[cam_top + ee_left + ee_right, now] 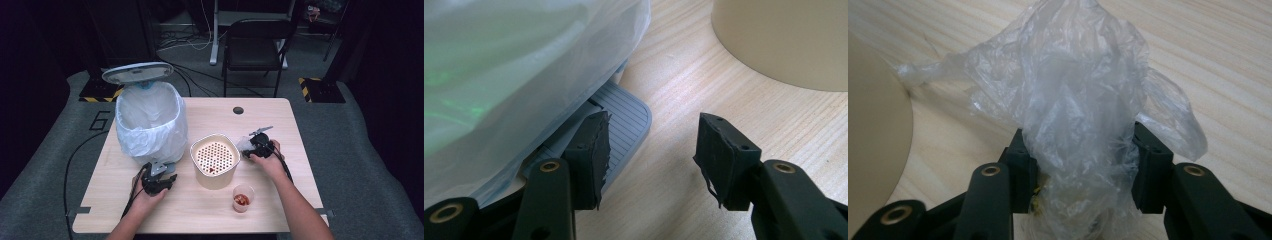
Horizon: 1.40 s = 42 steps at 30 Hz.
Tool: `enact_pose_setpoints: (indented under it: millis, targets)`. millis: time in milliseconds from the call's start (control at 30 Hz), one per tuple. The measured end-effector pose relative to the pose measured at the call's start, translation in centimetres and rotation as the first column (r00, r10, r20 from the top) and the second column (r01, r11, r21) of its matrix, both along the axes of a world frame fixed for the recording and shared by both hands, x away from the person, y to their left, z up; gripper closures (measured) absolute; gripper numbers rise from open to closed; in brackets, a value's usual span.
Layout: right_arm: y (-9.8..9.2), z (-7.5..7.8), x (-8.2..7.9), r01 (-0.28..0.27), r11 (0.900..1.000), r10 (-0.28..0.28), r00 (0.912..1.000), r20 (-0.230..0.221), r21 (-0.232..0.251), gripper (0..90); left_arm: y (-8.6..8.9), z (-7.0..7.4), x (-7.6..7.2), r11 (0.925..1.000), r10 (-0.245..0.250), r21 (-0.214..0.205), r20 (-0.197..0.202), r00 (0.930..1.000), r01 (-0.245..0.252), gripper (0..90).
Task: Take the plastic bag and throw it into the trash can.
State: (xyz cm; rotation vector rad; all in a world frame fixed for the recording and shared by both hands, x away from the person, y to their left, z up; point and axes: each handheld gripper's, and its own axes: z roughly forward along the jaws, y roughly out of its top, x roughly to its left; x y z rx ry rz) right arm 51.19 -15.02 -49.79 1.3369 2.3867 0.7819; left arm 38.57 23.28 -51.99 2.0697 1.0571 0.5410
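Pinching crumpled clear plastic (1083, 100) at centre-right, the right gripper (253, 144) likely means it for the bin (150, 117); left gripper (651, 150), jaws apart, holds down its pedal (624, 120), lid raised.

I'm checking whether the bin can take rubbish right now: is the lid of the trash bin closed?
No. In the high view the grey lid stands raised behind the trash bin, leaving its white-bag-lined mouth open.

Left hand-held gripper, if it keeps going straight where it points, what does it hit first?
Probably the grey foot pedal of the bagged bin; the left hand-held gripper is open, one jaw already beside the pedal. Depth is unclear.
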Motion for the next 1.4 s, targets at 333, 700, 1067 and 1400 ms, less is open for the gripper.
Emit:
enact_pose_setpoints:
  millis: [333,700,1067,1400]
  targets:
    - [-0.3,0.7,0.0,-0.014,0.9999,0.014,0.9999,0.002,0.0,60.4,0.1,0.0,0.1,1.0,-0.005,0.005,0.014,0.9999,0.005,47.4]
    - [-1.3,4.3,-0.2,-0.014,0.9989,0.014,0.9997,0.02,0.045,60.6,0.1,0.0,0.1,1.0,0.002,-0.004,0.006,1.0,-0.002,47.4]
    - [-2.1,7.7,-0.5,-0.02,0.9975,0.017,0.9991,0.039,0.068,60.6,0.2,0.1,0.1,0.9999,-0.009,0.005,0.006,0.9999,0.009,47.4]
    - [-1.9,10.9,-1.3,-0.049,0.9963,0.044,0.9965,0.071,0.07,60.6,0.1,0.1,0.1,1.0,-0.003,-0.006,-0.004,1.0,0.003,47.4]
